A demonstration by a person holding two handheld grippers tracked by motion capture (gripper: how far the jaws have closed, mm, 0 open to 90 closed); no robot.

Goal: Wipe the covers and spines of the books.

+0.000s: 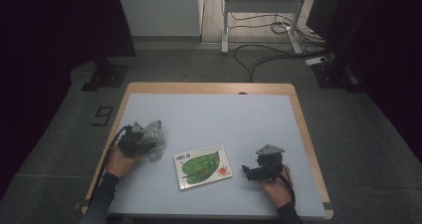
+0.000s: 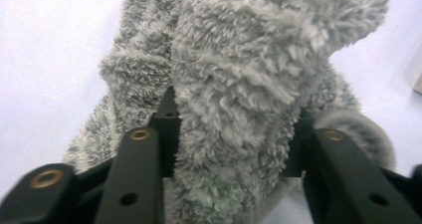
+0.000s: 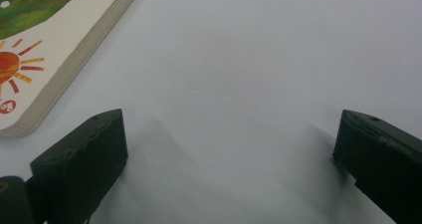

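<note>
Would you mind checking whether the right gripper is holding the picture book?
No: the right gripper has its jaws wide apart over bare table, with the picture book lying off to one side.

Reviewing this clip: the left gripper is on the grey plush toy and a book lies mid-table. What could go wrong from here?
1. The left gripper has its jaws pressed into loose fur of the grey plush toy; the pile could slip out when lifted.
2. The toy lies close to the picture book, so a low carry might drag across it.
3. The right gripper rests open on the table beside the book's edge and might nudge it.
</note>
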